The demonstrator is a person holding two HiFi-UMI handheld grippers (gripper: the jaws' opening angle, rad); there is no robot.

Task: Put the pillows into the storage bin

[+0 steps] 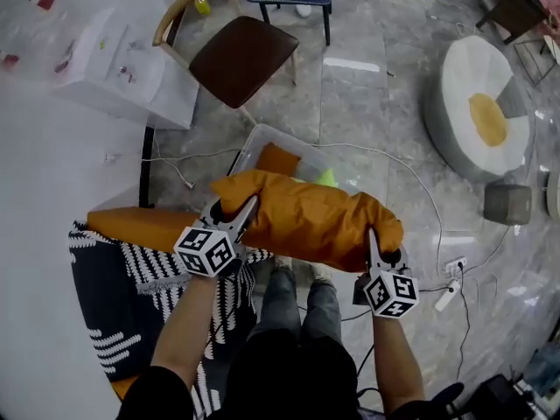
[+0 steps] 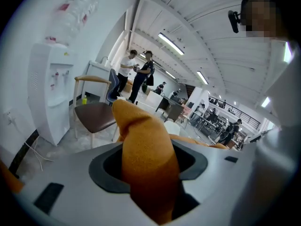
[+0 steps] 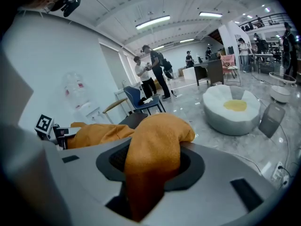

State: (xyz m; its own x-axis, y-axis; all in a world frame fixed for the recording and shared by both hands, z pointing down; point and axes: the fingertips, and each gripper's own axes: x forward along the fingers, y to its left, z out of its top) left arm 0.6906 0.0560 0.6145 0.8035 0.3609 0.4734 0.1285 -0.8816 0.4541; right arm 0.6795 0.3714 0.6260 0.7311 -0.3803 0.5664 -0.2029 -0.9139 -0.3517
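Spare pillow (image 1: 144, 226): lies well to the left of the storage bin (image 1: 262, 138), on a black-and-white patterned throw (image 1: 131, 296). It is not yet handled, and I judge it will need room in the bin too.

Left gripper (image 1: 229, 226): its fingers (image 1: 244, 214) are closed part-way on a bunched fold at the left end of the orange pillow (image 1: 306, 213), on the near side of the bin. It is only a pinch of cover, so the fold could slide out if the weight swings.

Orange pillow: hangs between my two grippers, above the bin's near edge and not yet in it. It looks longer than the bin's mouth, so lowered flat it may bridge the rim or catch there.

Storage bin: already holds another orange pillow (image 1: 278, 160) and something green (image 1: 326, 178). With little room left, the load may sit high and roll out onto the floor.

Right gripper (image 1: 378, 254): near the bin's right — its fingers also grip a fold, at the pillow's right end. If one side lets go first, the pillow tips outside the bin.
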